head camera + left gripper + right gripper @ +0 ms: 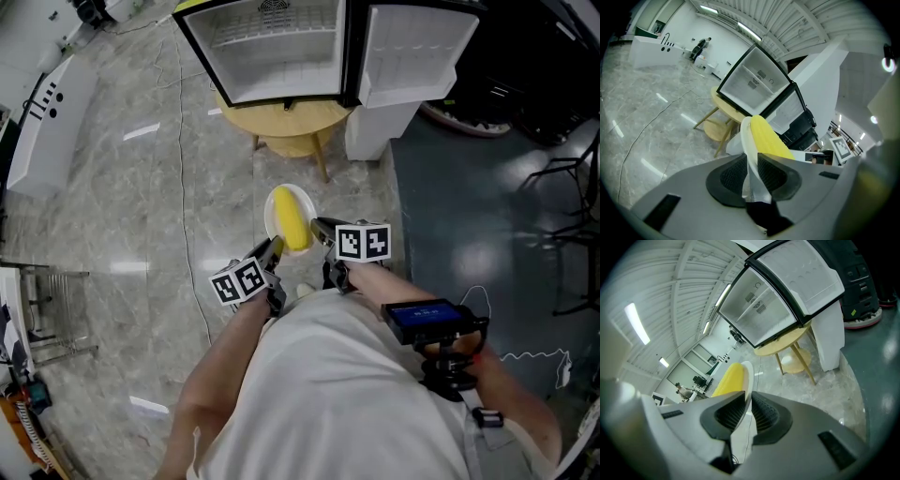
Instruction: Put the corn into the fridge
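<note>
A yellow corn cob [292, 223] lies on a small white plate [274, 202] held in the air between my two grippers. My left gripper [273, 251] pinches the plate's near-left rim, and my right gripper [319, 228] pinches its right rim. In the left gripper view the plate's rim [747, 140] stands edge-on between the black pads, with the corn [768, 137] behind it. The right gripper view shows the plate's rim [746, 380] clamped the same way, the corn [728, 379] on its left. The small fridge [272, 47] stands ahead with its door [408, 52] swung open to the right.
The fridge rests on a round wooden table [286, 124] with slanted legs. A white block [375, 129] stands under the open door. A white counter [42, 127] runs along the far left; cables [183, 216] trail over the marble floor. Dark flooring and a chair [562, 225] lie to the right.
</note>
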